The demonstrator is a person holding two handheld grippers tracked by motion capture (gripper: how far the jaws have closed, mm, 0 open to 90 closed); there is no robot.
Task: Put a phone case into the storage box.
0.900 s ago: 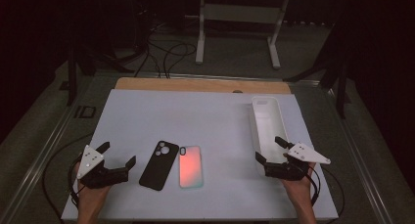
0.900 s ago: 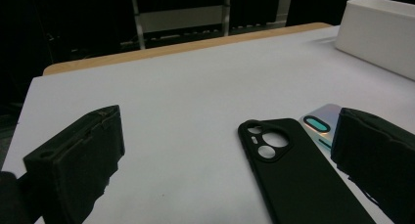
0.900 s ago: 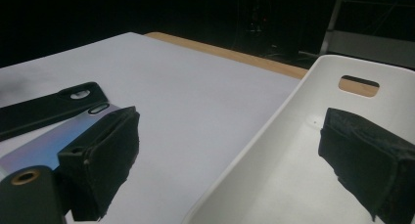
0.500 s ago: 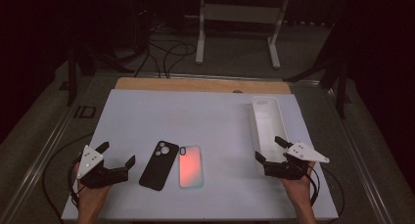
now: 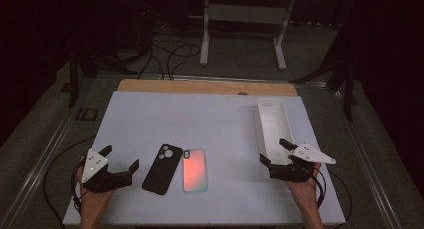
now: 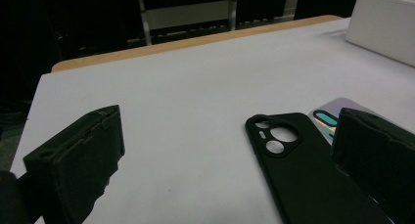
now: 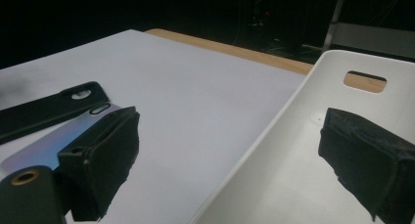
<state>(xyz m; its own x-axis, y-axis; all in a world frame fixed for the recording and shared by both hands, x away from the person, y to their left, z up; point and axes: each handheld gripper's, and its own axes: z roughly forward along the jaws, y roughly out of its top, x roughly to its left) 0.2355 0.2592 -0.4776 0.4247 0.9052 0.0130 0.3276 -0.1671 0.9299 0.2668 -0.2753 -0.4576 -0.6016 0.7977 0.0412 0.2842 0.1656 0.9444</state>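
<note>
Nothing has shifted between the earlier frames and now: both hands, the phone and the case lie as they did.

From the high view, the left hand-held gripper point(image 5: 120, 163) rests at the near left of the white surface point(image 5: 210, 119), jaws spread and pinching nothing, just beside the black phone case point(image 5: 162, 169). The phone point(image 5: 194, 170) lies back up, touching or nearly touching the case's right edge. The right hand-held gripper point(image 5: 272, 153) sits at the near end of the white tray point(image 5: 272, 124), also spread and empty.

In the left gripper view, the black phone case point(image 6: 303, 170) lies between the jaws and toward the right one, camera cutout facing away, with the phone point(image 6: 333, 117) peeking out behind it.

In the right gripper view, the white tray point(image 7: 313, 136) sits under the right jaw, while the phone point(image 7: 54, 143) and case point(image 7: 49, 106) lie off to the left, beyond the left jaw.

My reading is that the work has not started; this is the ready pose before the first grasp. Next, one gripper likely needs to slide sideways to the phone or case and close on a long edge, low enough to get under a thin, flat thing.
</note>
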